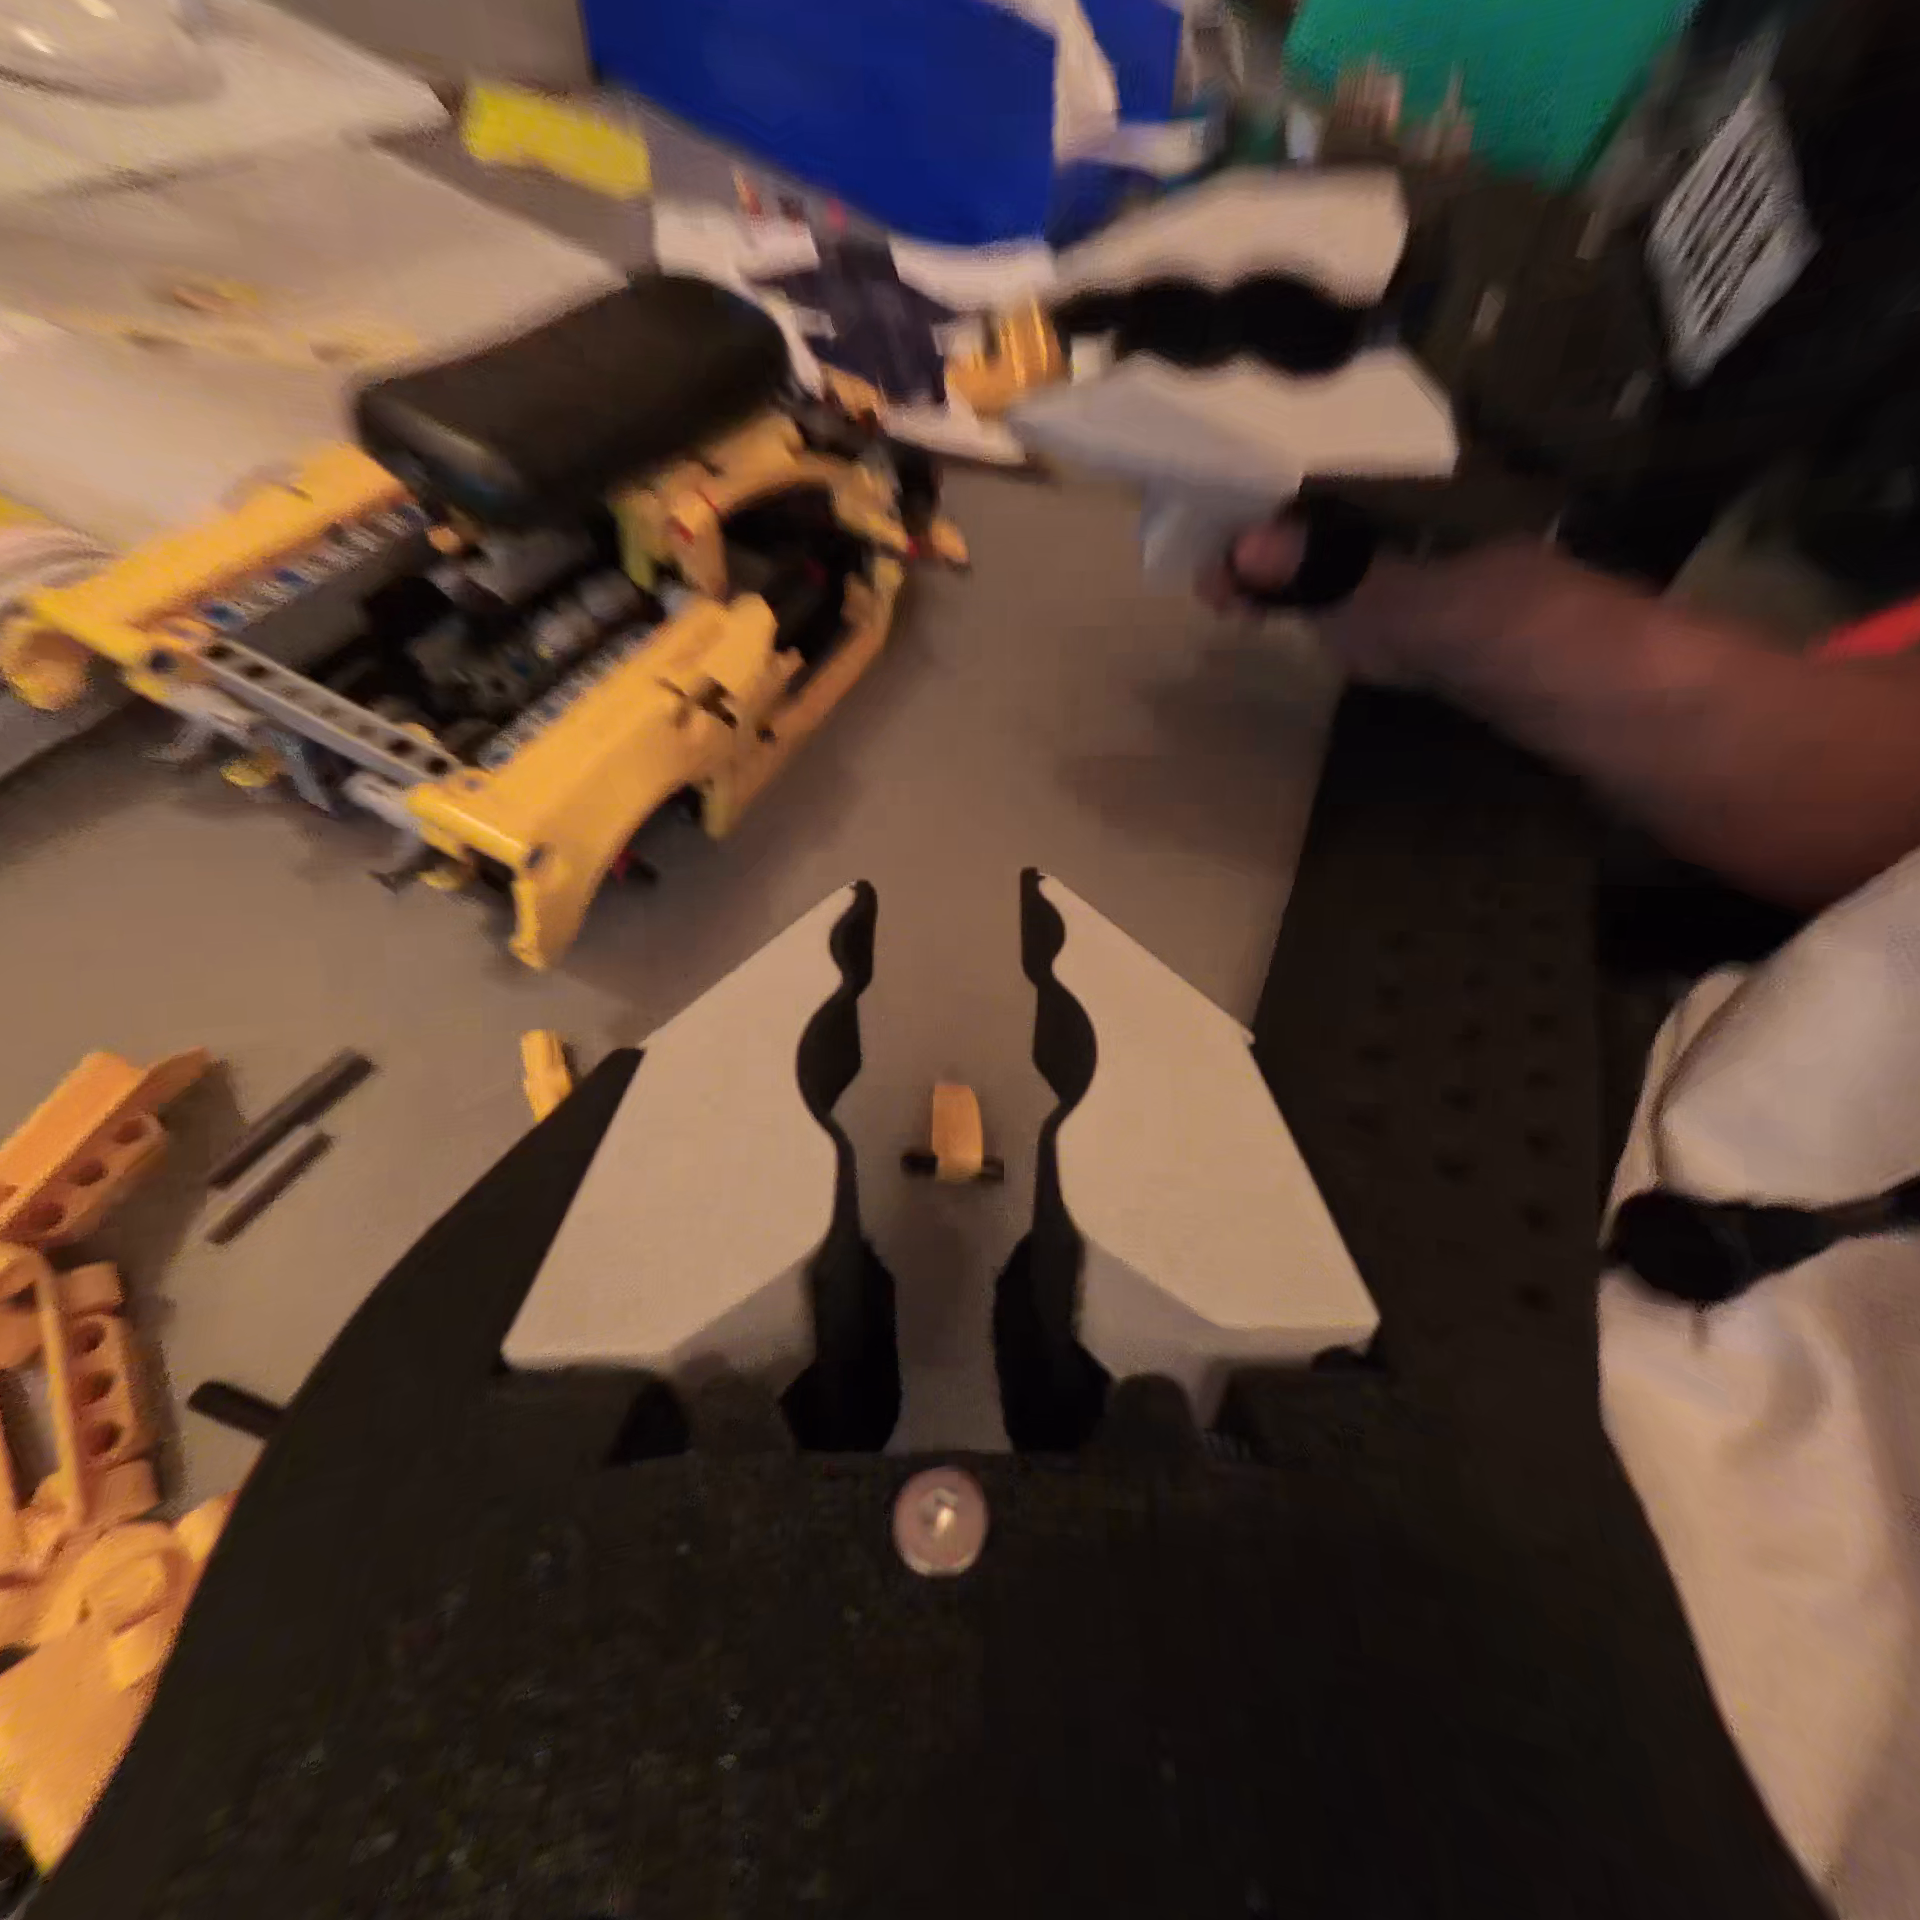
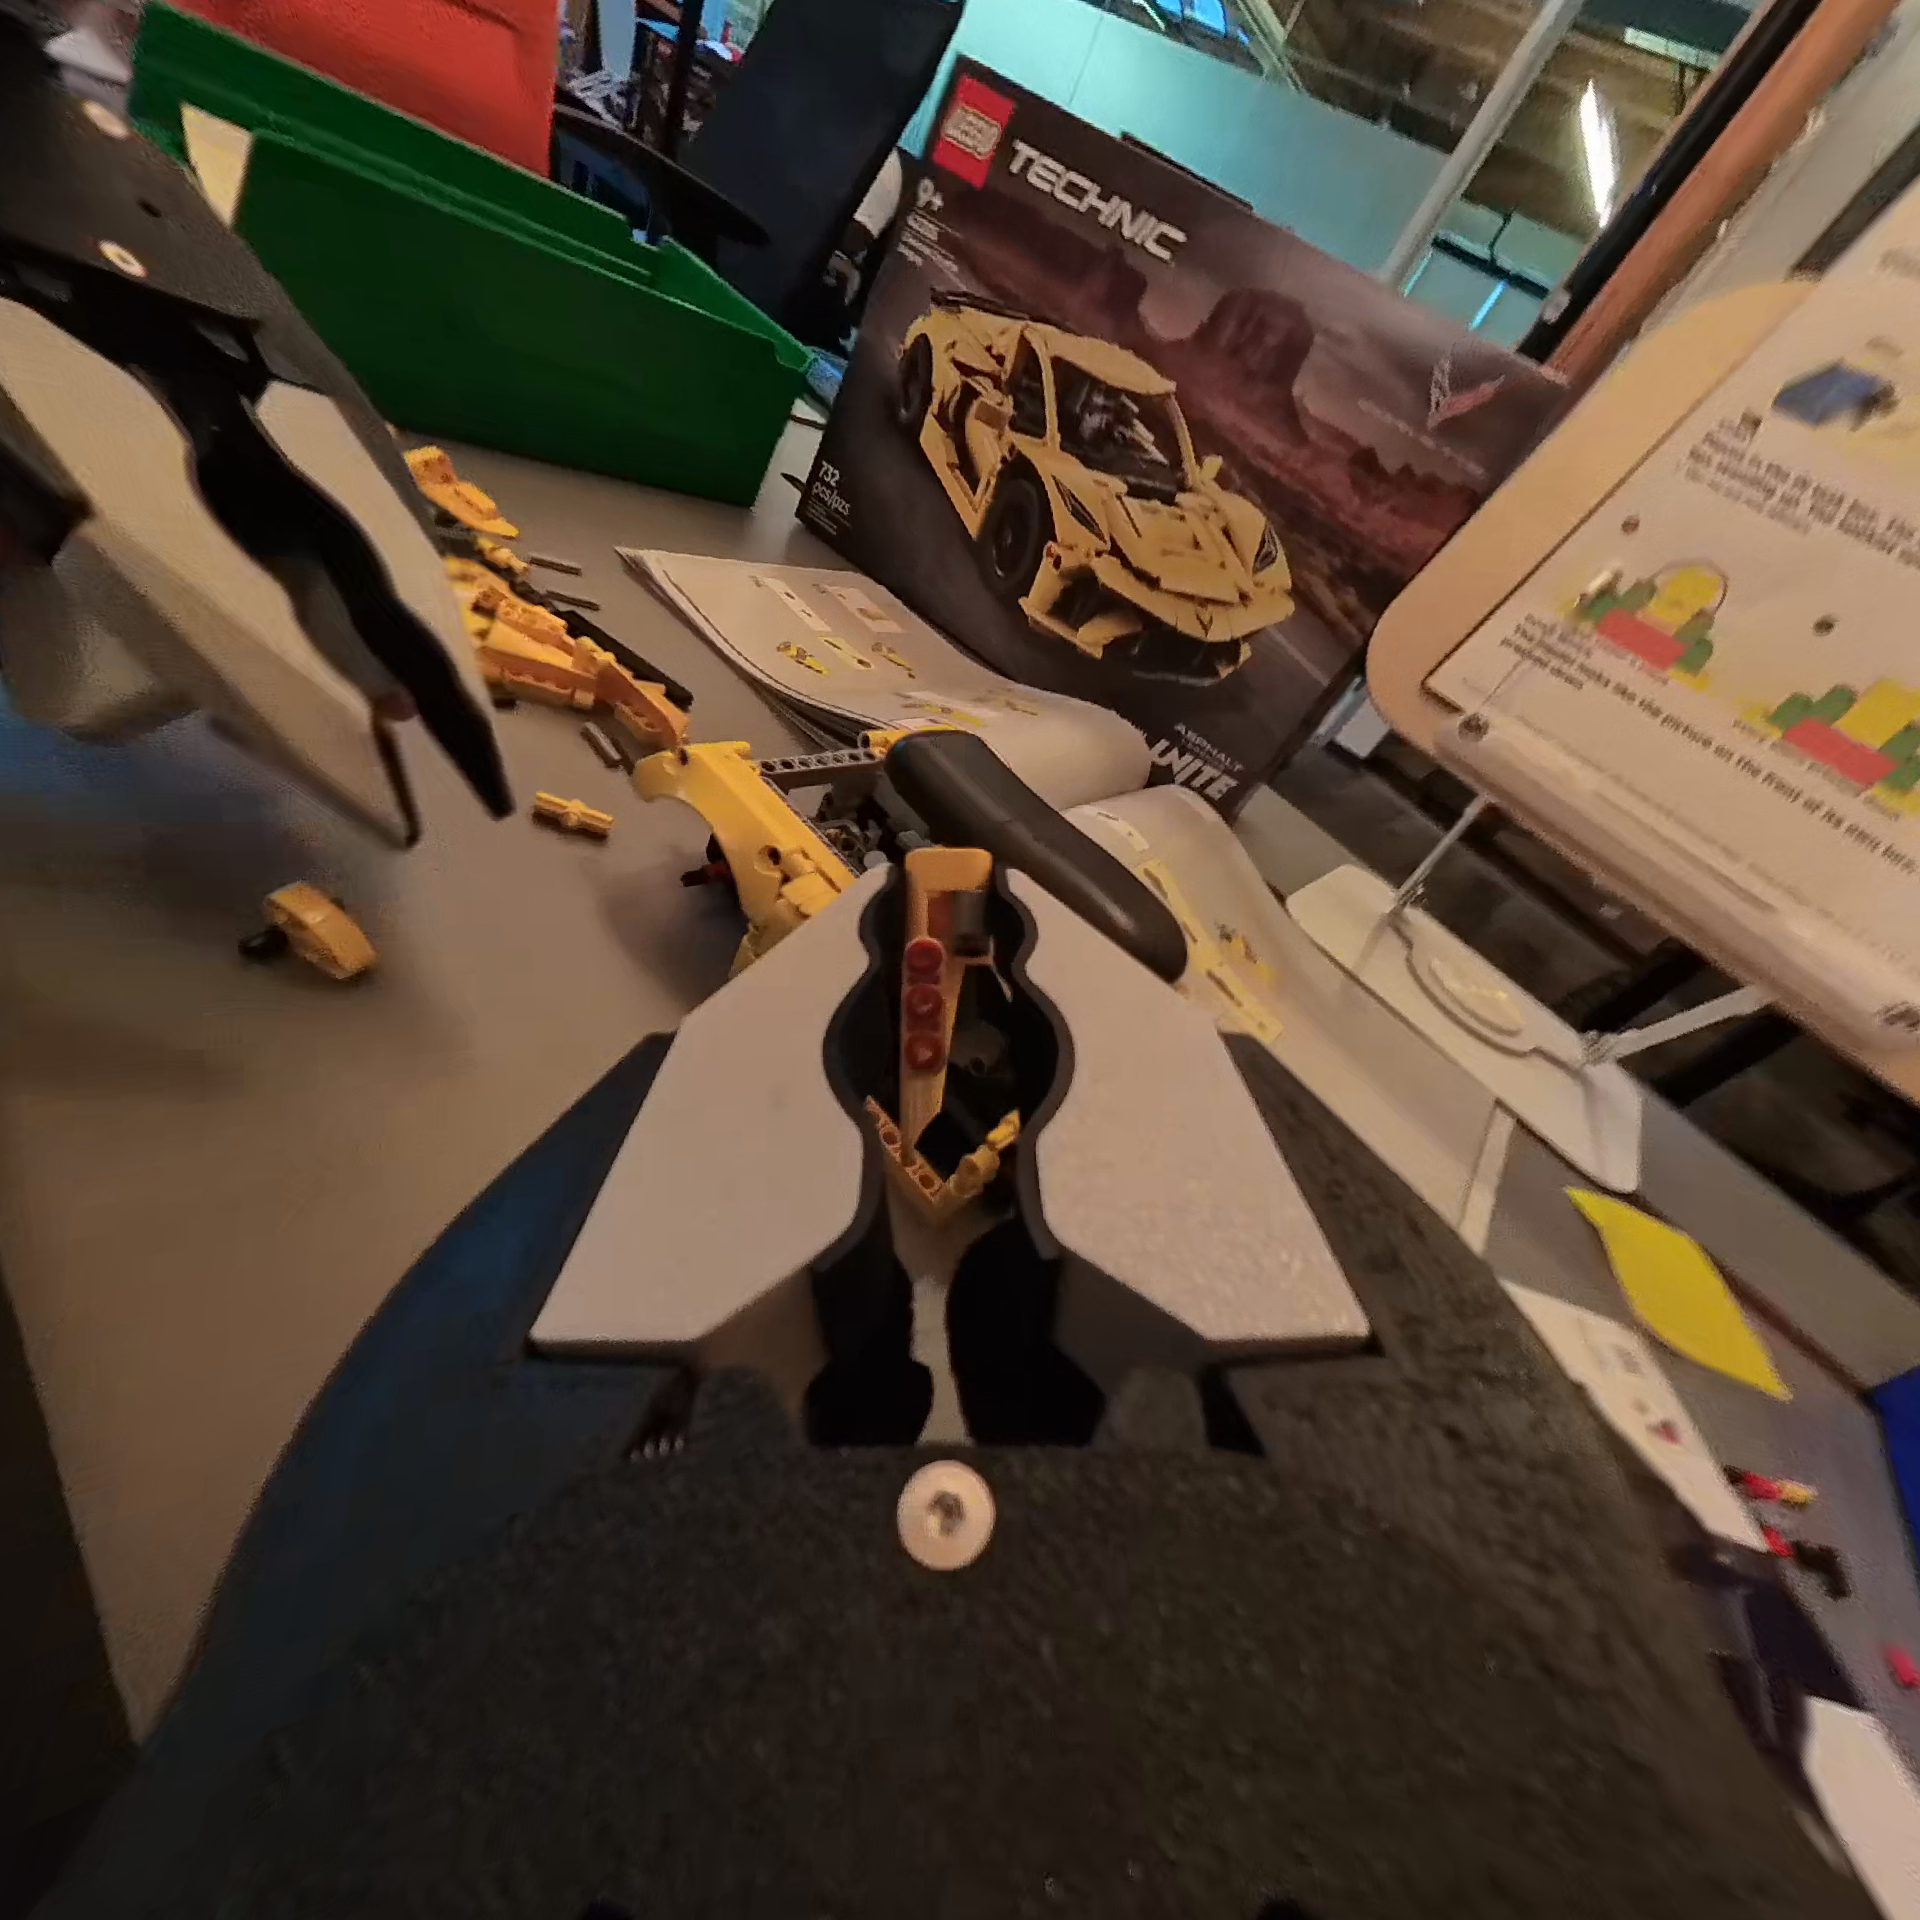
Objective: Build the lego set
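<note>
We see a yellow car model (image 1: 582,665) with a black wheel (image 1: 571,400) at ten o'clock, grey table (image 1: 1039,665), green bins (image 2: 468,301) at eleven o'clock.

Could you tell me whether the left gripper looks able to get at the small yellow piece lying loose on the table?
Probably yes. The left gripper is open and empty, and the yellow piece lies on bare table in line with the gap between its fingers, with nothing between them.

Grey worktop (image 2: 312,1091); green bins (image 2: 499,312) at rear, dark chair (image 2: 800,156) behind; glass partition (image 2: 1299,135) beyond. Dim warm light.
</note>
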`<action>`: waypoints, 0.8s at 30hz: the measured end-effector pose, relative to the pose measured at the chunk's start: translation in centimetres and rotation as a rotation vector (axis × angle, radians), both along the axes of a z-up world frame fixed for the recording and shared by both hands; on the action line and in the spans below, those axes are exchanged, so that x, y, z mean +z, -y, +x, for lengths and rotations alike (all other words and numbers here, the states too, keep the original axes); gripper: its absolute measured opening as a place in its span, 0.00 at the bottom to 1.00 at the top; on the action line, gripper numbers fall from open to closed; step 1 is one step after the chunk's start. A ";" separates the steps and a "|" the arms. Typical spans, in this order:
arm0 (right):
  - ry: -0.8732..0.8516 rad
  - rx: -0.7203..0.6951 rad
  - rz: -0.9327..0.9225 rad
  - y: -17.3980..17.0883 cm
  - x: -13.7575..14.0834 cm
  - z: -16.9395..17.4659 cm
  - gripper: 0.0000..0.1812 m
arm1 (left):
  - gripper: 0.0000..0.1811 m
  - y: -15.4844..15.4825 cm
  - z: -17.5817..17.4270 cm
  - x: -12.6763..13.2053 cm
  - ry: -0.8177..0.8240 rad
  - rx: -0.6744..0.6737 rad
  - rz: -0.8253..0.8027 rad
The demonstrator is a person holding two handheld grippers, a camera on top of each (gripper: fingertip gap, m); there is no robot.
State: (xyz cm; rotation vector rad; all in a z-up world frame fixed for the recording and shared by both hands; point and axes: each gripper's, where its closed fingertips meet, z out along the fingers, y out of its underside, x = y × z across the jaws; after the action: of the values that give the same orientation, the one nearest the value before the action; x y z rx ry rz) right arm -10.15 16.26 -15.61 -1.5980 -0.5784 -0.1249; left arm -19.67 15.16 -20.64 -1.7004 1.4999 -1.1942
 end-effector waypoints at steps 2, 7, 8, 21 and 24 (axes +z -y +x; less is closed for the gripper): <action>-0.060 -0.015 -0.033 -0.7 -0.3 0.8 0.07 | 0.15 -1.8 0.0 2.2 0.109 0.082 -0.044; -0.154 -0.011 -0.084 -1.6 -0.8 1.4 0.07 | 0.14 -7.9 -2.2 4.4 0.291 0.360 0.100; -0.156 -0.006 -0.092 -1.7 -0.9 1.3 0.07 | 0.13 -8.7 -2.7 4.6 0.320 0.394 0.133; -0.214 0.036 -0.131 -1.9 -1.6 0.8 0.08 | 0.11 -12.1 -5.2 3.4 0.297 0.521 -0.133; -0.215 0.042 -0.136 -2.0 -1.8 0.7 0.08 | 0.11 -12.2 -5.3 3.7 0.328 0.513 -0.203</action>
State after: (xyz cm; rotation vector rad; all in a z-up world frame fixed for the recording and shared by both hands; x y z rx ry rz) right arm -9.45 18.22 -17.37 -1.7040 -0.4602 0.1193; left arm -25.01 27.34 -16.98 -1.7652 0.7084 -1.2847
